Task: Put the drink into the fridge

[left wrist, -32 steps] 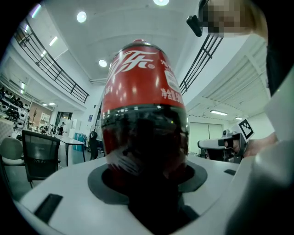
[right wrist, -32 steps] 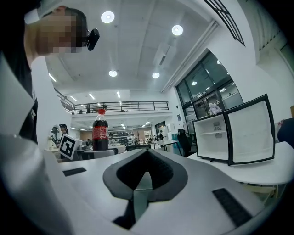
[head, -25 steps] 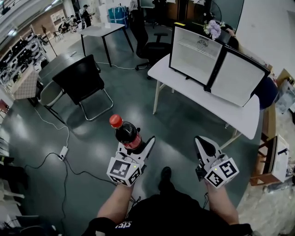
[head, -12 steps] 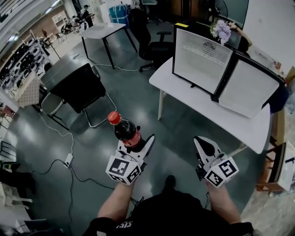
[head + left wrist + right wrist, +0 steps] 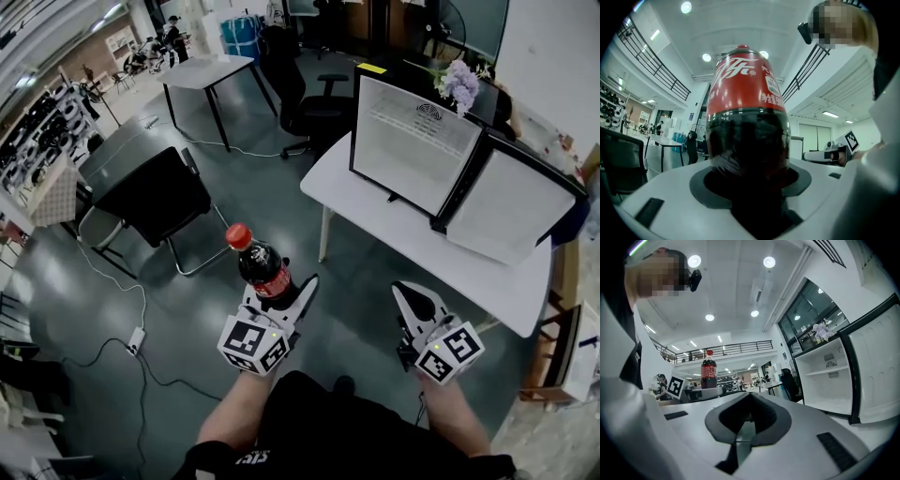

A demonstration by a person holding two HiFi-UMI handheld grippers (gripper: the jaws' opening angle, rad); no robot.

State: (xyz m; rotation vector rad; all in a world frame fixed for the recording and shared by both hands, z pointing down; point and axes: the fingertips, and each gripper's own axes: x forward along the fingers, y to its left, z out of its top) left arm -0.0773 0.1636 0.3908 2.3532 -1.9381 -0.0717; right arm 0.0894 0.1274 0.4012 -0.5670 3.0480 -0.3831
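Observation:
The drink is a dark cola bottle [image 5: 261, 267] with a red cap and red label. It stands upright in my left gripper [image 5: 278, 298], whose jaws are closed wide on its lower body. In the left gripper view the bottle [image 5: 747, 126] fills the middle. My right gripper [image 5: 413, 300] is held level beside it, shut and empty. The bottle [image 5: 708, 369] also shows at the left in the right gripper view. The small white fridge [image 5: 412, 141] stands on a white table [image 5: 403, 230] ahead on the right. Its door [image 5: 511, 202] is swung open to the right and its shelves [image 5: 825, 376] are bare.
A black cantilever chair [image 5: 150, 192] and a round grey table [image 5: 117, 145] stand to the left. A black office chair [image 5: 305, 89] and another white table [image 5: 202, 67] are further back. Cables and a power strip [image 5: 136, 339] lie on the floor. Purple flowers [image 5: 459, 84] sit behind the fridge.
The head view has shifted, so the table with the fridge sits a little lower and nearer in frame. Both grippers keep the same pose, and the bottle stays gripped.

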